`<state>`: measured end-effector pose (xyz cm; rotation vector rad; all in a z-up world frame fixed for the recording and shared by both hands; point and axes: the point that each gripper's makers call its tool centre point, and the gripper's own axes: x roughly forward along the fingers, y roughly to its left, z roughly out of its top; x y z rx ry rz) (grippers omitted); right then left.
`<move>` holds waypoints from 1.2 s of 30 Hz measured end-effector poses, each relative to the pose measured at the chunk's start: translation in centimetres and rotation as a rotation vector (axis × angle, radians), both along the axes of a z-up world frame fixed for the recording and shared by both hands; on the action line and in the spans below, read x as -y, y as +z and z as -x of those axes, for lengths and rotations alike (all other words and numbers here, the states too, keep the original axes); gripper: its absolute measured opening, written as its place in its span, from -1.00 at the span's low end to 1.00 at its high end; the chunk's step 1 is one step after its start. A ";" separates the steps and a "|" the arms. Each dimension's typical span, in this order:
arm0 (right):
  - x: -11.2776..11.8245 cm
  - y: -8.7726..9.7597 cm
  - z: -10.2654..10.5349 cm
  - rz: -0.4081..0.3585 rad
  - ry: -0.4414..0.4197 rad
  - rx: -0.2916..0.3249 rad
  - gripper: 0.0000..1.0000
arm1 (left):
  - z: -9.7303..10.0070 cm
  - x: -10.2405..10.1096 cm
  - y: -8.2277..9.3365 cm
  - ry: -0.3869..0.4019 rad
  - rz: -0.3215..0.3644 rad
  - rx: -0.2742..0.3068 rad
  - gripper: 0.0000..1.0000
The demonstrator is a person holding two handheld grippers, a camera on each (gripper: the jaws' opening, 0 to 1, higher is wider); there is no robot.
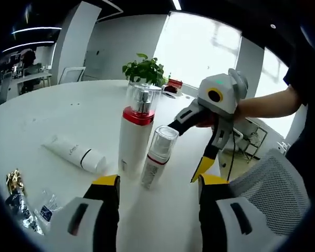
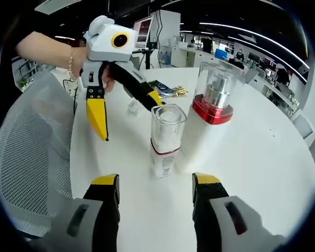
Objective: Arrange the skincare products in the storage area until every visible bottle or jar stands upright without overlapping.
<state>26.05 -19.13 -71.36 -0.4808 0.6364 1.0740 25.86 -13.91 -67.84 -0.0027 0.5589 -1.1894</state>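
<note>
Seen on a round white table (image 1: 52, 113): a tall white pump bottle with a red collar and clear cap (image 1: 135, 134), upright, and just beside it a shorter white bottle with a clear cap and a red band (image 1: 157, 157), also upright, the two close but whether touching unclear. Lying flat to one side, well apart from the pair, a white squeeze tube with a black cap (image 1: 76, 153), faint grey lettering on it too small to read. Near the table edge, a crinkled gold-and-dark foil packet (image 1: 16, 195) and a small clear sachet with a blue label (image 1: 47, 206), print illegible. Further back, a green potted plant (image 1: 144, 70) beside a small red-topped item. Left gripper (image 1: 158, 184) with yellow-tipped jaws spread, empty, aimed at the shorter bottle. Right gripper (image 2: 155, 182) likewise spread and empty, facing the same two bottles from the opposite side, beside a grey mesh office chair (image 2: 26, 163).
</note>
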 end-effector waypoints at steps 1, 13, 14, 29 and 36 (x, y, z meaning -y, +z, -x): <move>0.1 0.0 -0.1 -0.002 -0.015 -0.001 0.16 | 0.2 -0.2 0.2 0.003 0.002 -0.001 0.10; 0.2 1.5 2.1 -0.037 -0.194 -0.019 0.41 | 1.5 -5.1 0.5 0.053 -0.006 -0.084 0.40; 0.1 1.6 2.3 -0.038 -0.201 -0.020 0.43 | 1.1 -5.7 0.5 0.056 -0.001 -0.086 0.43; -1.4 2.0 5.2 -0.033 -0.338 -0.039 0.72 | 4.4 -12.8 0.8 0.193 0.008 -0.159 0.91; -2.0 3.1 5.9 -0.057 -0.390 -0.036 0.86 | 5.5 -15.1 0.8 0.235 0.000 -0.165 0.98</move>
